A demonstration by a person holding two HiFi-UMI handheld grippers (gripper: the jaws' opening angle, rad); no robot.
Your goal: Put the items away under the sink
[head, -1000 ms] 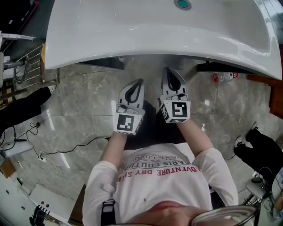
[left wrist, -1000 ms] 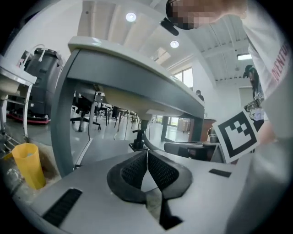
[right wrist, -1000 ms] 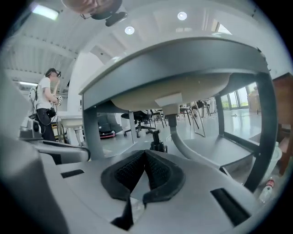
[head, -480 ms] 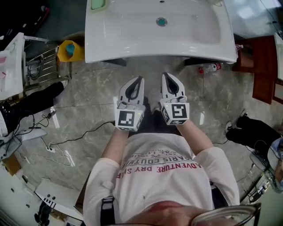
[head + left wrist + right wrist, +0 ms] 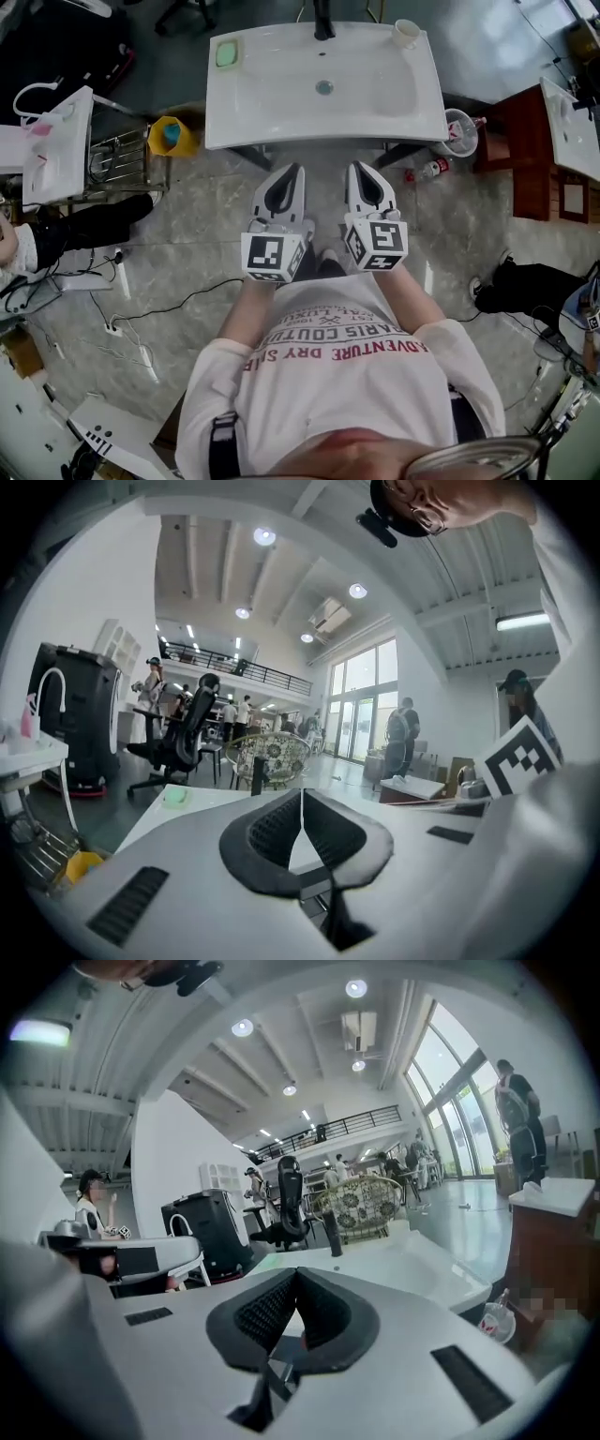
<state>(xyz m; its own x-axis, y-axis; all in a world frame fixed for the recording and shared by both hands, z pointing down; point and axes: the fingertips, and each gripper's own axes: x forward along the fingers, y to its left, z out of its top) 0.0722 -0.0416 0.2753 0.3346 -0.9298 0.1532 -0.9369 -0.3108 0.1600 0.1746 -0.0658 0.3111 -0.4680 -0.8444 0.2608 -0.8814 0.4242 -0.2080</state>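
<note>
A white sink (image 5: 281, 103) stands ahead of me with a black faucet (image 5: 323, 19), a green soap dish (image 5: 228, 53) and a cup (image 5: 405, 33) on its rim. On the floor by its right side lie a plastic bottle (image 5: 427, 171) and a clear container (image 5: 459, 127); a yellow bucket (image 5: 169, 136) sits at its left. My left gripper (image 5: 292, 172) and right gripper (image 5: 359, 170) are held side by side in front of the sink, above the floor. Both are shut with nothing in them. The sink (image 5: 197, 813) (image 5: 422, 1255) also fills each gripper view beyond the closed jaws.
A wire rack (image 5: 112, 164) and a white stand (image 5: 56, 150) are at the left. A brown wooden stand (image 5: 525, 159) is at the right. Cables (image 5: 141, 309) run over the marble floor. People's dark legs show at the left (image 5: 84, 225) and right (image 5: 525, 286).
The head view has pulled back and up: the sink now looks smaller and farther, with more of the room in sight. Both grippers stay shut side by side.
</note>
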